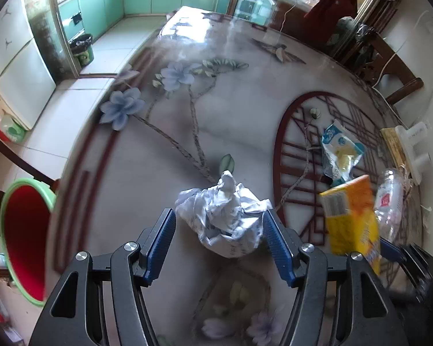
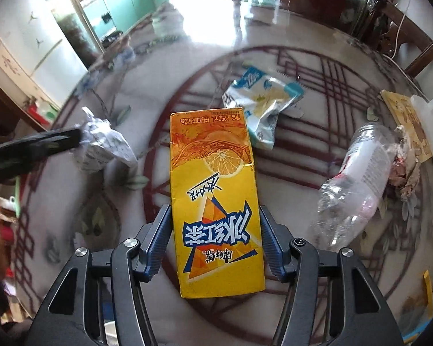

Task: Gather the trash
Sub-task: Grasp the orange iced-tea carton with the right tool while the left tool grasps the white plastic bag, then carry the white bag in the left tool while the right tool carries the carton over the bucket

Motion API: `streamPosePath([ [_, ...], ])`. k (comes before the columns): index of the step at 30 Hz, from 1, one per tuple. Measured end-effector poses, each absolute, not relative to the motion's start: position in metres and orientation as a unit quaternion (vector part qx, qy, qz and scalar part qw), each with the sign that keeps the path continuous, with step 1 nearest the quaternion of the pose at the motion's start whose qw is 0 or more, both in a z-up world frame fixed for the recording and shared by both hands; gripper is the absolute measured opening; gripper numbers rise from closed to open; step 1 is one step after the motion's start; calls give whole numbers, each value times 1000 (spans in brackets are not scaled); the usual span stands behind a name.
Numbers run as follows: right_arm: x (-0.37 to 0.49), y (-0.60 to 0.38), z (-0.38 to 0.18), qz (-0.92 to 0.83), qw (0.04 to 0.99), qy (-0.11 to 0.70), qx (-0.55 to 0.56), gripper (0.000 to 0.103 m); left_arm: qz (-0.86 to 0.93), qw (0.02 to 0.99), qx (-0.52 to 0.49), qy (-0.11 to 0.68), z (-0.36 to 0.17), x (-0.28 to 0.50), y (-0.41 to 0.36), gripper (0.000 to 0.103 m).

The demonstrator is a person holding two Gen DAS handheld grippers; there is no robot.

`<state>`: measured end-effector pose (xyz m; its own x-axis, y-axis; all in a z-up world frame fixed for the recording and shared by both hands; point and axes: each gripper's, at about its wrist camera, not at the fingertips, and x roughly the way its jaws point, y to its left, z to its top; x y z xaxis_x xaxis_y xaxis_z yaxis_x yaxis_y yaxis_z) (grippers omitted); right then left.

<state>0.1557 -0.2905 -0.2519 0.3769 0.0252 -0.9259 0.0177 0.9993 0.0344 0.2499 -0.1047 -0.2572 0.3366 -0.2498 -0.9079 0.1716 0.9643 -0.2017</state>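
Yellow carton first: I am gripping the lemon tea carton (image 2: 216,199) in my right gripper (image 2: 215,242), both blue pads pressing its 2 sides, and it is looking lifted clear of the desk (image 1: 147,173), though I cannot be sure of that. Over on the other side, my left gripper (image 1: 219,239) is straddling the crumpled paper ball (image 1: 222,216); the jaws are standing wide, 1 pad on each side of the wad, the right pad right against it and the left pad showing a sliver of gap, so I am calling this gripper released and not yet holding anything.

Scoring the job so far: 1 piece in hand, 1 piece lined up, nothing visibly dropped in yet. The red bin with the green rim (image 1: 26,239) is sitting off the desk's left edge, and I am seeing only its red inside wall, no trash in the part that shows.

Left on the desk: the blue-and-white snack wrapper (image 2: 262,106) lying just beyond the carton, the clear plastic bottle (image 2: 358,178) on its side to the right, and a small scrap of crumpled paper (image 2: 404,170) touching the bottle's far end. So I am judging this as early going, with 2 items being handled and at least 3 more waiting.
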Motion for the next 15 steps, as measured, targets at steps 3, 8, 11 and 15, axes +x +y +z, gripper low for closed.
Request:
streamPosePath([
  [3, 148, -286, -239, 12, 837, 547, 17, 57, -116, 827, -47, 548, -261, 255, -107, 71],
  [8, 152, -275, -227, 16, 845, 534, 6, 57, -122, 816, -82, 559, -265, 269, -103, 72],
  [11, 155, -275, -227, 21, 846, 532, 20, 57, -123, 797, -133, 575, -274, 277, -98, 73],
  [15, 154, -276, -225, 17, 846, 532, 33, 57, -126, 765, -181, 605, -289, 284, -103, 77],
])
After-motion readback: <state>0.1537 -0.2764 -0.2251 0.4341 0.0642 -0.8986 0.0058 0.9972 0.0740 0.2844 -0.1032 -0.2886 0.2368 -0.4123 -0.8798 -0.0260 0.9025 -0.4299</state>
